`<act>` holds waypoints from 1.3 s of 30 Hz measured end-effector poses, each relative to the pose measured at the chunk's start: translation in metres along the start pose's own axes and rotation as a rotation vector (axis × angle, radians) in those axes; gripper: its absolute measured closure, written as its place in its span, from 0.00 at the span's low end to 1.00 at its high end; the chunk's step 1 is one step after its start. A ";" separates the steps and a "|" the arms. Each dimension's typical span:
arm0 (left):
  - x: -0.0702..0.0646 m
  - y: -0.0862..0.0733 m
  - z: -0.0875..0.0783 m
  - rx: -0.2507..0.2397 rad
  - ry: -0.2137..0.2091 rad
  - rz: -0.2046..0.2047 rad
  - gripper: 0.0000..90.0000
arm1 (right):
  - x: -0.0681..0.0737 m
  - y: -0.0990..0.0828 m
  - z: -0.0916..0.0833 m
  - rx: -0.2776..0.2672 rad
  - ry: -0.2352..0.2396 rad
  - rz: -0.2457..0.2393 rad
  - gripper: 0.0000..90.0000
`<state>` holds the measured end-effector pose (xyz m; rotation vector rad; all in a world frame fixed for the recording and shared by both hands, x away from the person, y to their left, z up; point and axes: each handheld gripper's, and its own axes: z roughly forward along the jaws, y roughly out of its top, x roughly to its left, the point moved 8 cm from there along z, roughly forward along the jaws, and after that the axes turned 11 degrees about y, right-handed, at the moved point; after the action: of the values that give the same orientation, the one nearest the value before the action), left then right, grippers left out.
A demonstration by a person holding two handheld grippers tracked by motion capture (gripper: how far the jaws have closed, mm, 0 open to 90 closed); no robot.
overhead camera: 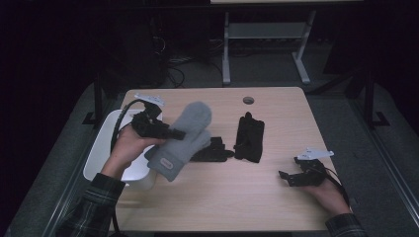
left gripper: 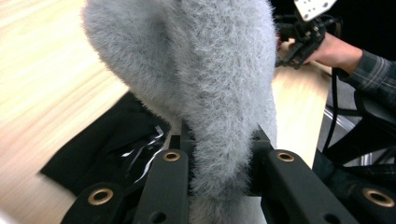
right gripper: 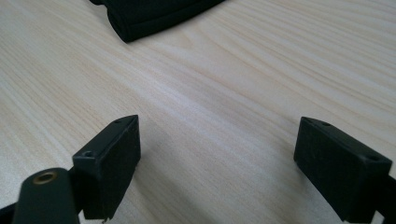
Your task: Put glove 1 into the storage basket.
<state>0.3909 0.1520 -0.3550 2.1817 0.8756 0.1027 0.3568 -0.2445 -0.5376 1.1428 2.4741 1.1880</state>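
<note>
The grey mitten (overhead camera: 184, 139) is held in the left hand-held gripper (overhead camera: 173, 133), lifted clear of the table (overhead camera: 222, 202) near its left edge. In the left gripper view the jaws are seen pressed into the fuzzy fabric (left gripper: 205, 93) from both sides, so the grip is judged firm. The mitten hangs tilted, with its cuff and label pointing down toward the person. Whether one mitten or a stacked pair is held cannot be told.

The right hand-held gripper (overhead camera: 286, 177) rests low over the table near the right front corner, with its jaws standing wide and nothing between them; bare wood is seen between them in the right gripper view.

Progress is judged as partial: the grey mitten has been picked up but not yet set down. A white bin (overhead camera: 106, 148) stands at the left edge of the table, just beside the held mitten, and is judged the likely destination. Two black gloves (overhead camera: 249, 138) are lying untouched at the middle of the table, well apart from the right hand-held gripper.

Open room is available along the whole front strip of the table. The bin rim is close to the left hand (overhead camera: 129, 148), so little sideways margin is left there.
</note>
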 end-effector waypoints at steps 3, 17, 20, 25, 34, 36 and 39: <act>0.013 -0.005 -0.014 -0.017 0.022 -0.032 0.84 | 0.000 0.000 0.000 0.000 -0.001 0.000 0.16; 0.078 -0.048 -0.070 -0.055 0.125 -0.180 0.84 | 0.000 0.000 0.000 0.000 -0.002 0.003 0.16; 0.095 -0.063 -0.072 -0.051 0.140 -0.223 0.84 | 0.000 0.000 0.000 0.000 -0.003 0.003 0.16; 0.114 -0.083 -0.065 -0.030 0.148 -0.285 0.84 | 0.000 0.000 0.000 0.000 -0.004 0.005 0.16; 0.143 -0.112 -0.038 0.042 0.167 -0.377 0.84 | 0.000 0.000 0.000 0.000 -0.004 0.004 0.16; 0.147 -0.118 -0.030 0.065 0.168 -0.406 0.84 | 0.000 0.000 0.000 0.000 -0.004 0.005 0.16; 0.153 -0.126 -0.022 0.097 0.168 -0.428 0.83 | 0.000 0.000 0.000 0.000 -0.004 0.005 0.16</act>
<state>0.4296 0.3196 -0.4562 2.0438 1.4503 0.0333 0.3569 -0.2449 -0.5377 1.1510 2.4696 1.1855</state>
